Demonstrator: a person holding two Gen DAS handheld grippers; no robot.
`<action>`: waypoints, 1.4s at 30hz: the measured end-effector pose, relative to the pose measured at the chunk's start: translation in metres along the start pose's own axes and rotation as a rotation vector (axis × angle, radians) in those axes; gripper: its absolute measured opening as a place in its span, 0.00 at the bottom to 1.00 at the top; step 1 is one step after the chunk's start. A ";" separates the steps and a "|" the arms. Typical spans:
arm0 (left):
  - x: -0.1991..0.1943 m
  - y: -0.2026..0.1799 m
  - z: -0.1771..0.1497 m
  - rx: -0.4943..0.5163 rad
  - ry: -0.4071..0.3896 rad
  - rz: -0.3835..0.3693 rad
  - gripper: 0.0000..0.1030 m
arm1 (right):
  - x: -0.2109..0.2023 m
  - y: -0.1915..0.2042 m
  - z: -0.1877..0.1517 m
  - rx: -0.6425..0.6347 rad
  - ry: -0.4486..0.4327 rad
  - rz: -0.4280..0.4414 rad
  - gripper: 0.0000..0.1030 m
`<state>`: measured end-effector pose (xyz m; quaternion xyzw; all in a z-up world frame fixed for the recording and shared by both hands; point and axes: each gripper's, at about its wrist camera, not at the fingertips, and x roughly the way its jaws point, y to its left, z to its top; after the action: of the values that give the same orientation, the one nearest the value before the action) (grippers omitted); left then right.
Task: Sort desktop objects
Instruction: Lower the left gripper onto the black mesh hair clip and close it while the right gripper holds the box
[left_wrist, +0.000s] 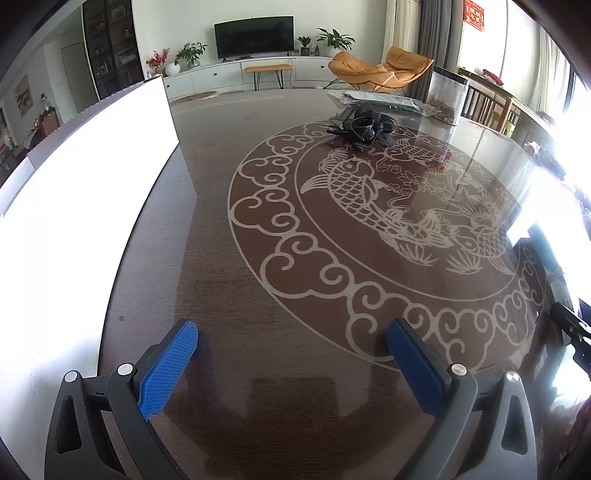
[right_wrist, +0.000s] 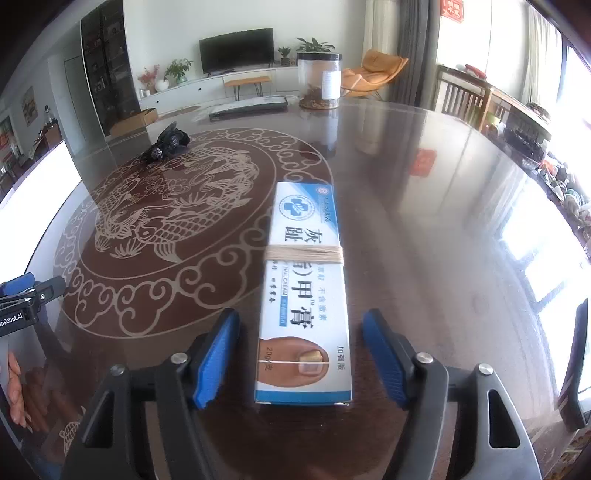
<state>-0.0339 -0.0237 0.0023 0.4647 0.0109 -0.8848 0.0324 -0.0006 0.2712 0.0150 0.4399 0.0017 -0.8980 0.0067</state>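
A long white and blue nail cream box (right_wrist: 306, 288) with a rubber band round it lies flat on the glass-topped table. My right gripper (right_wrist: 301, 325) is open, its blue pads on either side of the box's near end, not touching it. A black hair clip with bow (left_wrist: 364, 127) lies further out on the table; it also shows in the right wrist view (right_wrist: 166, 144). My left gripper (left_wrist: 291, 332) is open and empty above bare table, next to a white box (left_wrist: 74, 206) on its left.
A clear jar (right_wrist: 319, 81) with dried contents and a flat dark packet (right_wrist: 247, 107) stand at the table's far edge; both show in the left wrist view, the jar (left_wrist: 447, 96) and the packet (left_wrist: 380, 99). The left gripper's tip (right_wrist: 22, 295) shows at the right view's left edge.
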 end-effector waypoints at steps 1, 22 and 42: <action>0.000 0.000 0.000 0.000 0.000 0.000 1.00 | 0.001 0.000 0.000 -0.002 0.004 -0.004 0.74; 0.024 -0.021 0.035 0.032 0.009 -0.032 1.00 | 0.007 0.002 0.000 -0.002 0.027 -0.010 0.93; 0.138 -0.086 0.203 0.244 0.007 -0.175 1.00 | 0.008 0.007 0.002 -0.027 0.035 0.017 0.98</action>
<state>-0.2852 0.0455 0.0031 0.4656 -0.0562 -0.8774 -0.1018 -0.0075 0.2639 0.0101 0.4552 0.0102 -0.8901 0.0204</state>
